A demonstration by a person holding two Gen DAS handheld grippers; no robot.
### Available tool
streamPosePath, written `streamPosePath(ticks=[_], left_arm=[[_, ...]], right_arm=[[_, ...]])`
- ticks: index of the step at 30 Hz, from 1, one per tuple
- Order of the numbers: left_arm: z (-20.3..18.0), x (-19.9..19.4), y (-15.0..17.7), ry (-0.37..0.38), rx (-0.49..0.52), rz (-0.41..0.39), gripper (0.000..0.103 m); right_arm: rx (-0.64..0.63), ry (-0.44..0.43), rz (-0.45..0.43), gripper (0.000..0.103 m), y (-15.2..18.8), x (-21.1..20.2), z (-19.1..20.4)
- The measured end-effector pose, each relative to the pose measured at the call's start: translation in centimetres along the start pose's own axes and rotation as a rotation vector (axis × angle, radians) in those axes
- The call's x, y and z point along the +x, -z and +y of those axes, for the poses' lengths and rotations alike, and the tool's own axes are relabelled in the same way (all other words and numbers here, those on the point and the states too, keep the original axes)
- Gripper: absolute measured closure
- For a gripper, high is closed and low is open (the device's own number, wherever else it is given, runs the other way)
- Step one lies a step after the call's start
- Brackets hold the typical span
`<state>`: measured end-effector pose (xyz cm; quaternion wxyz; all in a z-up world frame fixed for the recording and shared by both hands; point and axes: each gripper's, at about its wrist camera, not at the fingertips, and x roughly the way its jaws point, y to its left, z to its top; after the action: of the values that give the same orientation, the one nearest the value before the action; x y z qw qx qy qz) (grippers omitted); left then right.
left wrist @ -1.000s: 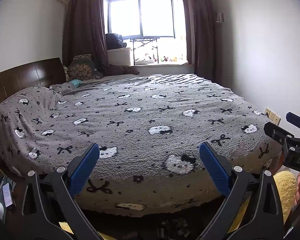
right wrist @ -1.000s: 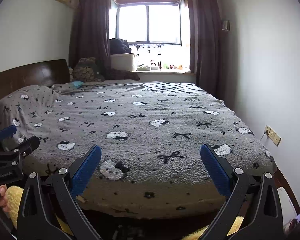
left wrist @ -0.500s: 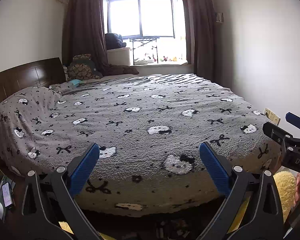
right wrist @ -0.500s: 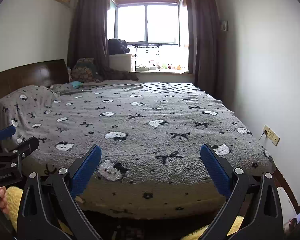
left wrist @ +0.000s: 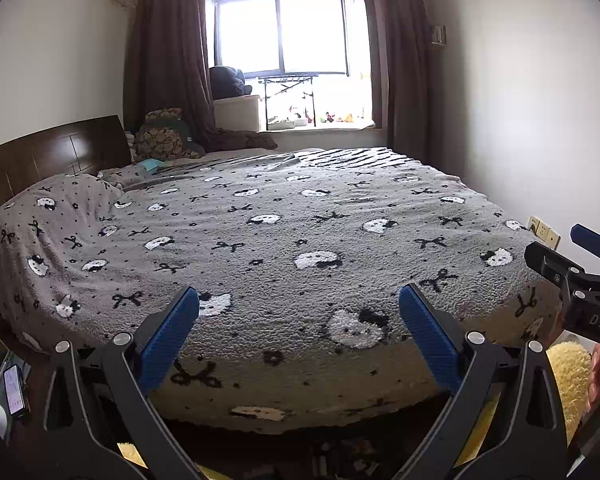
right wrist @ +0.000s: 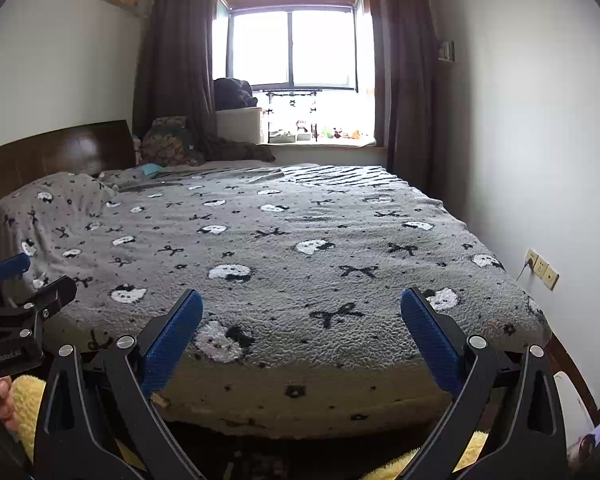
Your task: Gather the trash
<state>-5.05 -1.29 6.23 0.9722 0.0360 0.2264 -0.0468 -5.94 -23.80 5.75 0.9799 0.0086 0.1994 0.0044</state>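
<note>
I face the foot of a bed (left wrist: pixel 300 384) under a grey fleece blanket with white cat faces and black bows. No clear piece of trash shows on it; a small teal item (left wrist: pixel 150 165) (right wrist: pixel 151 169) lies near the pillows at the far left. My left gripper (left wrist: pixel 299 300) is open over the near edge with nothing between its blue pads. My right gripper (right wrist: pixel 302 302) is open too, also with nothing in it. Each gripper shows at the side of the other's view: the right gripper (left wrist: pixel 572 256) and the left gripper (right wrist: pixel 28 284).
A dark wooden headboard (left wrist: pixel 52 156) stands at the left and a white wall with a socket (right wrist: pixel 542 270) at the right. Something yellow and fluffy (left wrist: pixel 572 376) lies below the grippers. A phone (left wrist: pixel 14 386) rests at the lower left. Small dark clutter (left wrist: pixel 340 456) sits on the floor.
</note>
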Motion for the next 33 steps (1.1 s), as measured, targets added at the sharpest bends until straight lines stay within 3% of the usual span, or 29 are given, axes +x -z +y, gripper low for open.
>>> streamPosePath(ticks=[33], left_arm=[[0.34,-0.25,0.15,0.002,-0.001,-0.012,0.008]], right_arm=[[0.019,0.006,0.024,0.004,0.46,0.34,0.49]])
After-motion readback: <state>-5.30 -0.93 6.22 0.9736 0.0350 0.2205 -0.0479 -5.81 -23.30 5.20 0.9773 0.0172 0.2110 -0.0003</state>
